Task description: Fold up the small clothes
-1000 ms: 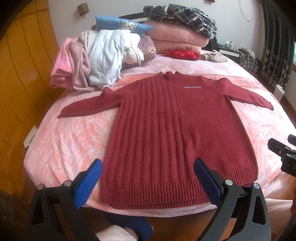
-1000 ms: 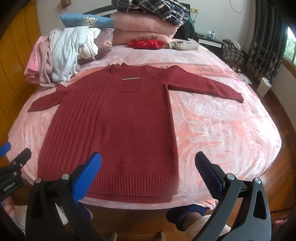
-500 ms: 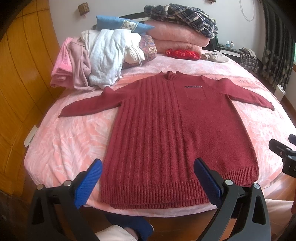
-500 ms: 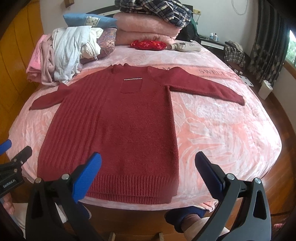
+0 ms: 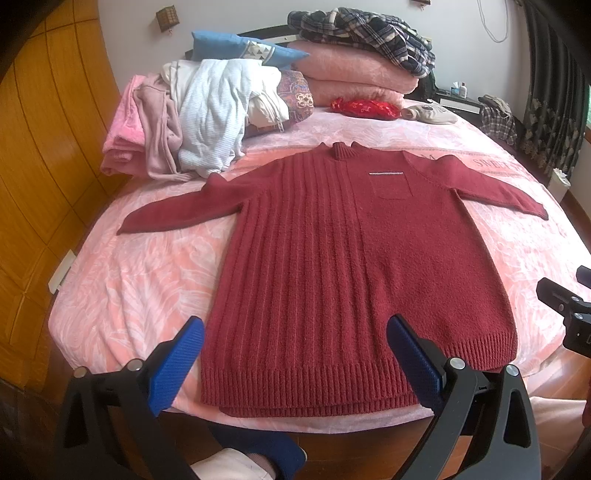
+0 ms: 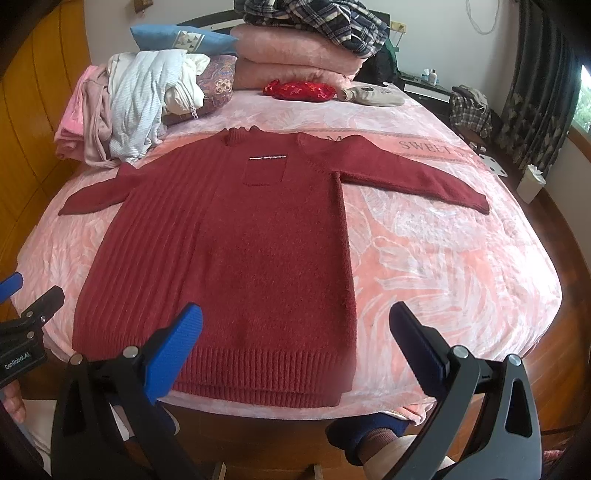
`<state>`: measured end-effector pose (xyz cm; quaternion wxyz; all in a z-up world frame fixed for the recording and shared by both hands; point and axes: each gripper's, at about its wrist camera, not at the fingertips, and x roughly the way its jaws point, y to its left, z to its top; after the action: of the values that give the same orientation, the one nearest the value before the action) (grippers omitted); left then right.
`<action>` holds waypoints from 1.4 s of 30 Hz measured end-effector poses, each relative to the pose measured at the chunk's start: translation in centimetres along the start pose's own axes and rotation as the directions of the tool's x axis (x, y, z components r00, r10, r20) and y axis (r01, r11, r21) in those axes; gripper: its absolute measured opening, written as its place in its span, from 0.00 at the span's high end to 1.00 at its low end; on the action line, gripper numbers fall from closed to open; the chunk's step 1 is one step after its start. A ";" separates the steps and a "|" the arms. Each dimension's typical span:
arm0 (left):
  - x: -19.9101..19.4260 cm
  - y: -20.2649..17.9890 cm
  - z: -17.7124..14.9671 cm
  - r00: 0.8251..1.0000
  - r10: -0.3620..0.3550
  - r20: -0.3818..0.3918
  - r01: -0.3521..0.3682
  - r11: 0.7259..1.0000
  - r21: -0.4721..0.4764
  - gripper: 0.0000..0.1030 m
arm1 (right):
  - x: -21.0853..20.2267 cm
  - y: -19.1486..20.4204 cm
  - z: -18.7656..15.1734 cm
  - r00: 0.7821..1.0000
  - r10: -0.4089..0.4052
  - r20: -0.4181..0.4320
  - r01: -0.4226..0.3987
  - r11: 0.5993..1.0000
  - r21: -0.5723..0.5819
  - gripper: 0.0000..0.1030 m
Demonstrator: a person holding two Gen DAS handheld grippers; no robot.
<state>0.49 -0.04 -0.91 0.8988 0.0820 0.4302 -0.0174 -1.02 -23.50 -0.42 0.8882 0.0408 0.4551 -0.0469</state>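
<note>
Sweater (image 5: 354, 266), dark red knit, lies flat and face up on the bed (image 5: 140, 280), straight ahead of both pairs of fingers. Collar at the far end, hem nearest, at the bed's front edge. Both sleeves stretched out sideways. Small chest pocket (image 5: 391, 184) with a pale trim line, beyond the left gripper's right-hand finger.

Step in hand, as judged: garment is spread out, no fold made yet. Likely next move is a sleeve or side fold inward; that would call for each gripper to travel forward and outward to a cuff or a side seam, then close on the knit. Thick knit may slip or bunch if only the top layer is pinched.

Left gripper (image 5: 295, 354): blue-padded fingers (image 5: 177, 362) spread wide, empty, held just short of the hem and above it, straddling the ribbed half. Right gripper (image 6: 295, 347): fingers spread wide, empty, held just short of the hem, its left finger over the plain half and its right finger past the side edge over bare bedspread. Each gripper shows at the edge of the other's view, side by side, apart.

Beyond the collar: pile of pale clothes (image 5: 207, 122) to the far left, folded pink blankets (image 5: 351, 74) with a plaid garment (image 5: 362, 29) on top.
</note>
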 end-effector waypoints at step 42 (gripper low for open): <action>0.1 0.1 0.0 1.000 0.006 0.001 -0.006 1.000 0.002 0.04 | 0.3 0.1 0.1 1.000 0.005 -0.013 -0.005 1.000 -0.003 0.03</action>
<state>0.59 0.08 -0.98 0.8991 0.0840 0.4293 -0.0153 -0.76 -23.46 -0.59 0.8854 0.0407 0.4610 -0.0437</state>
